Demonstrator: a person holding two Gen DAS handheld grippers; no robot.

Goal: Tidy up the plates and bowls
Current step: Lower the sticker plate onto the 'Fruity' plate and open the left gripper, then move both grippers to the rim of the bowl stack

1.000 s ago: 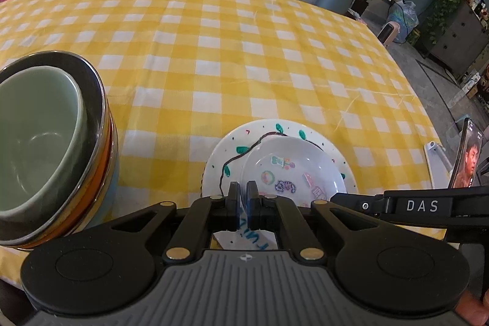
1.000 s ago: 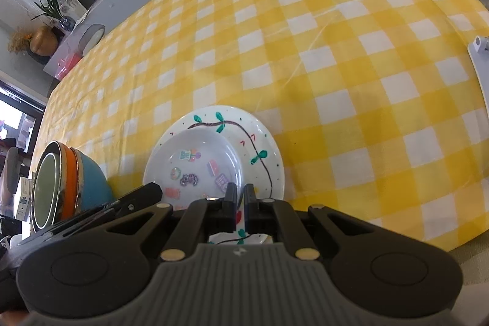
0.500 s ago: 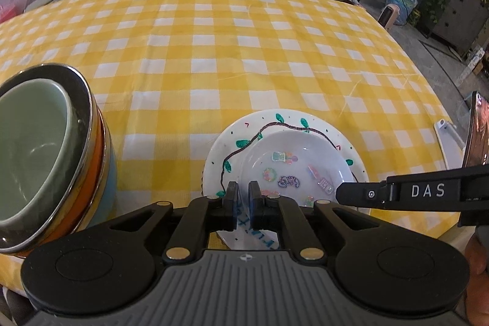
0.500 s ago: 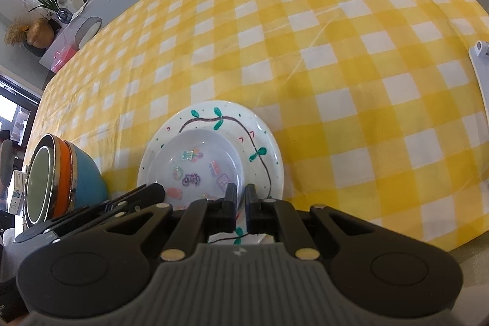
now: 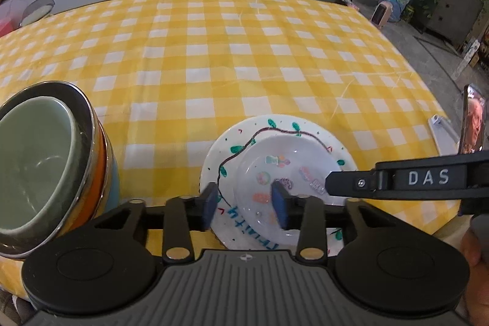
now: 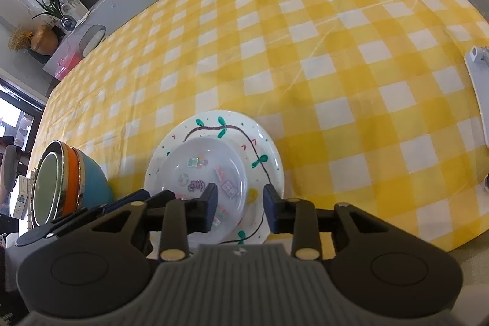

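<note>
Both released: left tool (image 5: 245, 206) and right tool (image 6: 240, 207) just opening, straddling the stacked plates' (image 5: 284, 170) near rims, seemingly untouched. Back off straight, without nudging.

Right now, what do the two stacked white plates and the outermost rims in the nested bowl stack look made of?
Small white sticker-dotted plate and large vine-painted plate: glossy, probably glazed ceramic, given soft highlights. Silver-rimmed bowl in the nested stack: likely polished metal, its rim mirror-dark. Pale green inner bowl: smooth glaze, likely ceramic.
</note>
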